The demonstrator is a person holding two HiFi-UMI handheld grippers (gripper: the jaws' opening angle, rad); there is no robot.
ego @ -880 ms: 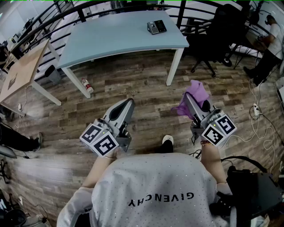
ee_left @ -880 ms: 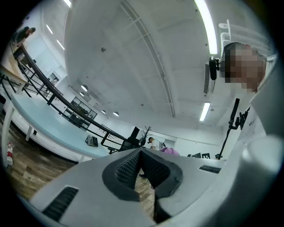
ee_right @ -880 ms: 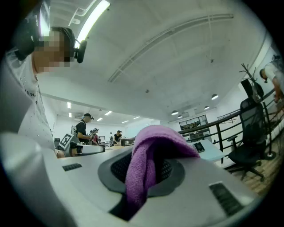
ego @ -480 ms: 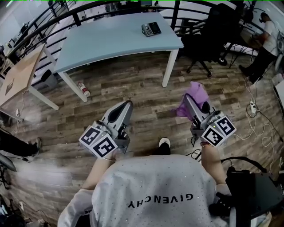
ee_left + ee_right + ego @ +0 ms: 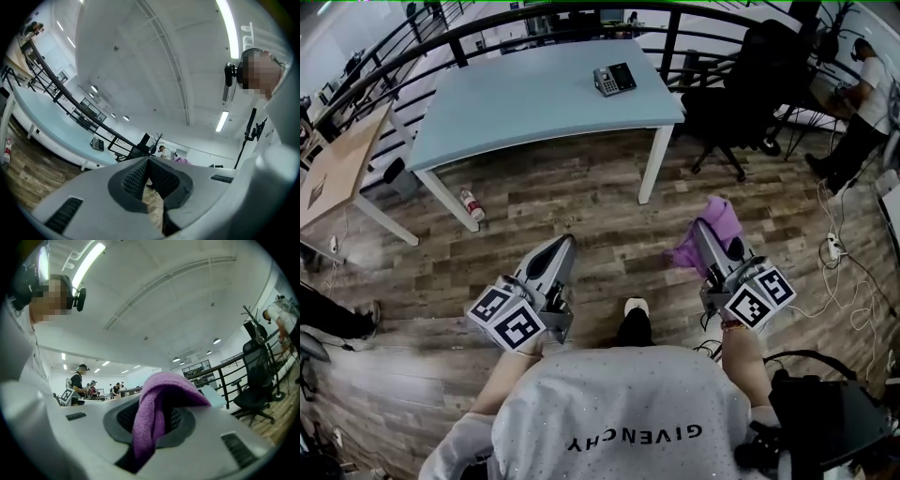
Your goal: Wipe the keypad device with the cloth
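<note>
the right gripper (image 5: 705,236) has its jaws pinched on a purple cloth (image 5: 157,408); in the right gripper view the cloth is folded over the dark ridged pads (image 5: 180,420) and hangs down the slot between them, and in the head view it bunches over the jaw tips and droops toward the gripper's left side. the left gripper (image 5: 149,161) has its jaws pressed together at the tips with nothing between them; only a narrow gap further back, behind the pads, shows the floor. both grippers are held low in front of the person, well apart from each other, each with its marker cube nearest the body, above a wood-plank floor (image 5: 581,202), and a shoe (image 5: 633,307) shows on the floor between them. the keypad device (image 5: 614,79) lies well ahead of both grippers, on the far right part of a pale blue table (image 5: 525,98), near its back edge and touched by neither gripper; the left gripper view shows it small on the same table top. on the floor beside the table's near left leg lies what looks like a small bottle (image 5: 471,204), too small to be sure. a black office chair (image 5: 750,80) stands just to the right of the table, a light wooden table (image 5: 342,159) stands off to the left, and a dark railing (image 5: 487,28) runs behind. another person (image 5: 862,108) stands at the far right edge.
</note>
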